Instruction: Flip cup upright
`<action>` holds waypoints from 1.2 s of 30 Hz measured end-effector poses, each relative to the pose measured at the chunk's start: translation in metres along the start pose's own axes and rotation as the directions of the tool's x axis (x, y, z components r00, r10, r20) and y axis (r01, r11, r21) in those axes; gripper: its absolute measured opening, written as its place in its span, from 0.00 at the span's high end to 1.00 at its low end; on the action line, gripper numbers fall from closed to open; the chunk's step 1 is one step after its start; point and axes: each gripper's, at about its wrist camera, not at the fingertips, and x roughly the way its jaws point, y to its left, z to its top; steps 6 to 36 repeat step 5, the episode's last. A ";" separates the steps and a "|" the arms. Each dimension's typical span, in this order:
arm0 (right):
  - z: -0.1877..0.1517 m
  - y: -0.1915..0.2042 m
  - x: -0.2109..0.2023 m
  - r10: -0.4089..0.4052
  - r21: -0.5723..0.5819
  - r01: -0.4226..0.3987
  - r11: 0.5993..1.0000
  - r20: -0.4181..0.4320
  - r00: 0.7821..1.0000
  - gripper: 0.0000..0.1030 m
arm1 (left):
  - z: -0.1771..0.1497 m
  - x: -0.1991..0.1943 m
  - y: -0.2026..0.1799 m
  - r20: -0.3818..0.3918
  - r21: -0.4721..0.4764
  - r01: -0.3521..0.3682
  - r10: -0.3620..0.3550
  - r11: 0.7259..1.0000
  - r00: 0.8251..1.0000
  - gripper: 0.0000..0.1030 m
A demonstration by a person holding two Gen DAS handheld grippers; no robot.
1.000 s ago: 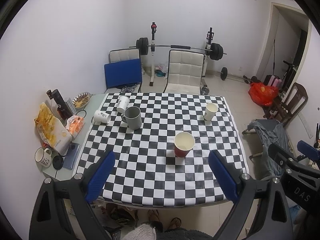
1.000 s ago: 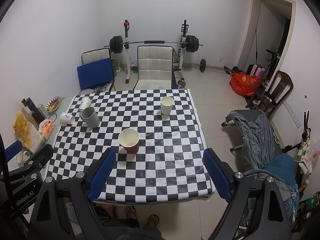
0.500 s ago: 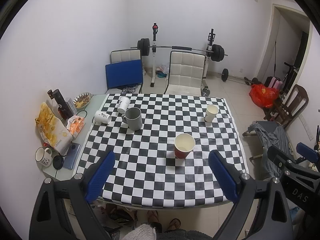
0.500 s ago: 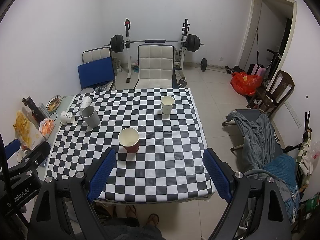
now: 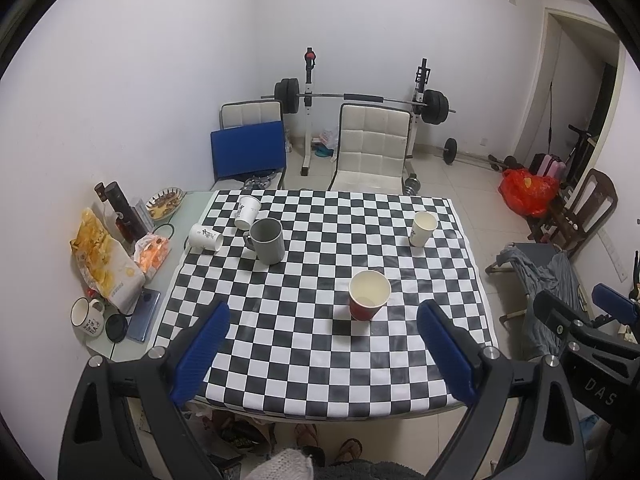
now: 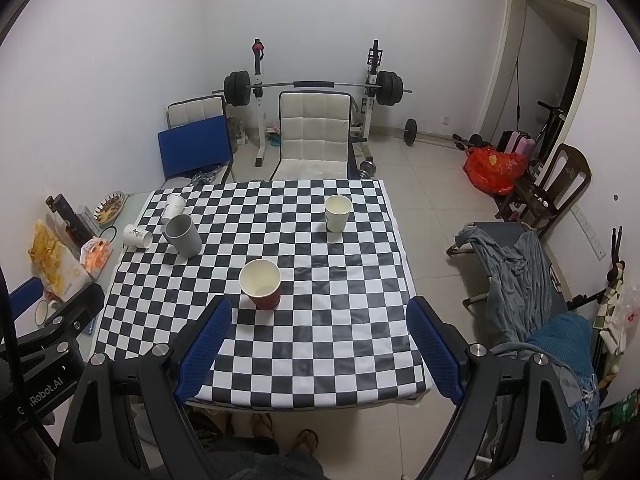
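On the checkered table (image 5: 280, 320) stand three upright cups: a red cup (image 5: 369, 295) near centre, a white paper cup (image 5: 424, 228) far right, a grey mug (image 5: 269, 240) far left. Two white cups (image 5: 206, 237) lie tipped beside the mug. Both the left gripper (image 5: 322, 346) and right gripper (image 6: 318, 346) hover spread wide, empty.

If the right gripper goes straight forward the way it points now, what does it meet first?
Probably the checkered tablecloth, a bare part to the right of the red paper cup. The open jaws of the right gripper hold nothing; depth is unclear.
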 end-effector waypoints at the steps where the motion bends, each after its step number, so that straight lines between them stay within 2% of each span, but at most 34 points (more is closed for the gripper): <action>1: 0.000 0.000 0.000 0.001 0.000 -0.001 1.000 0.000 1.000 0.12 | 0.001 0.001 0.000 0.000 0.001 -0.001 0.001 1.000 1.000 0.07; 36: -0.001 -0.001 0.000 0.001 -0.001 -0.001 1.000 0.002 1.000 0.12 | 0.006 -0.001 0.003 0.005 -0.020 -0.004 0.004 1.000 1.000 0.07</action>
